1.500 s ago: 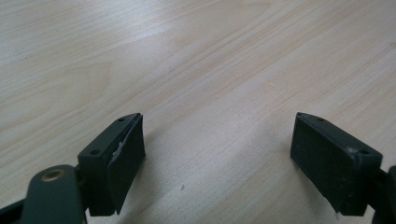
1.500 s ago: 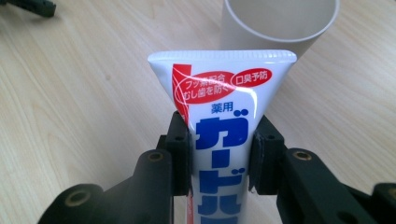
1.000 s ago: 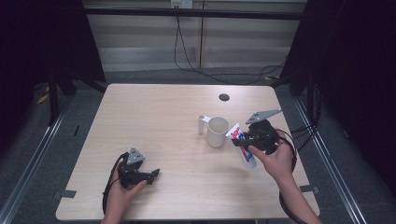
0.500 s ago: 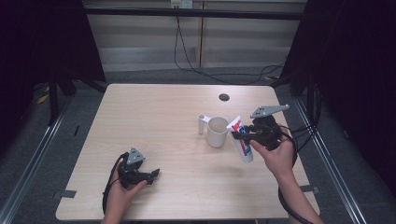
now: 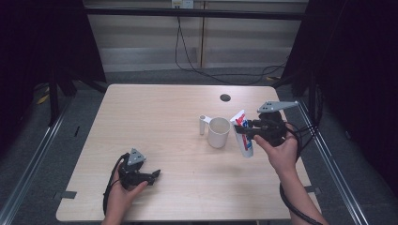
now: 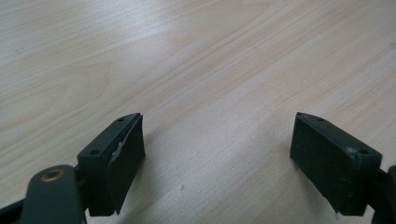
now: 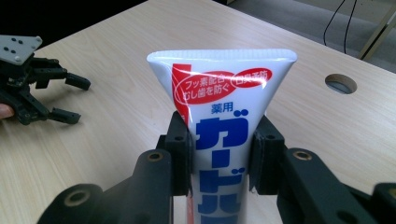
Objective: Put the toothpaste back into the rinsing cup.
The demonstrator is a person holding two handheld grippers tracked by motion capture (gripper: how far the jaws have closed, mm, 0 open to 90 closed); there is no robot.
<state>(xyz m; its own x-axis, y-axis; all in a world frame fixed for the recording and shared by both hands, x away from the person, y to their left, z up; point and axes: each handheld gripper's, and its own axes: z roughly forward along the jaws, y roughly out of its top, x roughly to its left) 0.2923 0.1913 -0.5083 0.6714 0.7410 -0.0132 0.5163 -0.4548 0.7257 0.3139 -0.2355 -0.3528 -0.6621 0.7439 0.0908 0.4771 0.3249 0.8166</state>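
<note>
Right gripper has its fingers clamped on the toothpaste tube, upright just beside the white mug; the tube's lower end is cut off. Left gripper rests low on the worktop, fingers spread wide.

Pale wooden table, rectangular, with rounded corners. Near centre, toward 3 o'clock, 1 white mug standing upright. At 1 o'clock, 1 small round hole. At 7 o'clock, left gripper resting on the wood.
</note>
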